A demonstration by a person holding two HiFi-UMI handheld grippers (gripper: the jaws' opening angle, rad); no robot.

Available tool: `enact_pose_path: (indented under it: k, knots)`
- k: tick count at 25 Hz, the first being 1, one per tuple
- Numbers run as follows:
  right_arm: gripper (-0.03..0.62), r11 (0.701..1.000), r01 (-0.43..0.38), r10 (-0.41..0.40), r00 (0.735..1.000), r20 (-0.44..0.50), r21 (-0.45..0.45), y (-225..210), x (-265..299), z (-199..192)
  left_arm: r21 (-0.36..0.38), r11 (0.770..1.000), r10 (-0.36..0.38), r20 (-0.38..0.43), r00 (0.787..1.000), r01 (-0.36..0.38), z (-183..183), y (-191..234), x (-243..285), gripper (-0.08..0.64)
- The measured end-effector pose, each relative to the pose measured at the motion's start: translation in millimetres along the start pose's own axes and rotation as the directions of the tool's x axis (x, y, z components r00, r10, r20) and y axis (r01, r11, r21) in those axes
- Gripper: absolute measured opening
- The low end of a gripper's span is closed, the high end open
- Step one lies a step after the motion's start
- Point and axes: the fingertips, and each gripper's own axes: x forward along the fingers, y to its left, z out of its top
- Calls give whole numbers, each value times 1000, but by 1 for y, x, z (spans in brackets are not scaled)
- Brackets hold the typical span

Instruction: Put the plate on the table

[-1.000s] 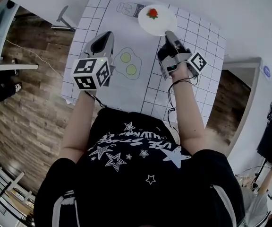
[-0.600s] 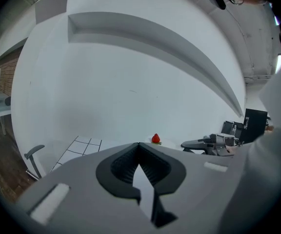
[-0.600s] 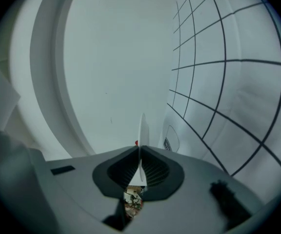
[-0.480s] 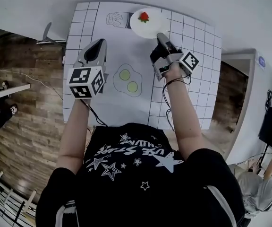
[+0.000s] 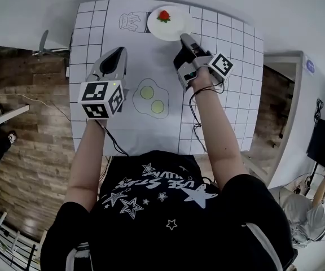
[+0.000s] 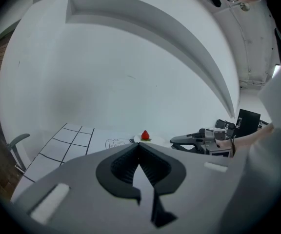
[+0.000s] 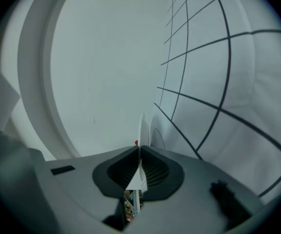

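Observation:
A white plate point(image 5: 161, 27) with a red strawberry point(image 5: 163, 16) on it is at the far edge of the gridded white table point(image 5: 92, 41). My right gripper point(image 5: 183, 38) is shut on the plate's near right rim. In the right gripper view the plate point(image 7: 142, 128) shows edge-on, pinched between the jaws, with the strawberry point(image 7: 136, 143) just behind. Whether the plate rests on the table or hovers just above it, I cannot tell. My left gripper point(image 5: 116, 54) is shut and holds nothing, over the table's left half. In its own view the left gripper point(image 6: 139, 149) faces the strawberry point(image 6: 145, 135) and the right gripper's body point(image 6: 204, 139).
The table's sheet carries a fried-egg drawing point(image 5: 151, 97) between my arms and a jar drawing point(image 5: 131, 21) left of the plate. A white wall runs behind the table's far edge. Wooden floor point(image 5: 27, 123) lies to the left, and a chair point(image 5: 43, 41) stands by the far left corner.
The whole head view has slid left and the table sits farther up. My right gripper keeps its hold on the plate, which stays beside the jar drawing. The left gripper stays shut.

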Motion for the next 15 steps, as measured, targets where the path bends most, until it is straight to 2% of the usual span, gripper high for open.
enact_pose_path:
  k: [5, 10, 15]
  knots:
    - [21, 1000, 16, -16, 1000, 4, 25, -11, 9, -7, -32, 999, -22, -16, 1000, 22, -7, 1, -1, 9]
    - [20, 994, 109, -109, 994, 21, 16, -18, 4, -9, -30, 999, -39, -21, 999, 38, -7, 1, -6, 9]
    - [21, 995, 100, -100, 995, 28, 12, -14, 4, -10, -21, 997, -68, -36, 997, 68, -11, -4, -8, 10]
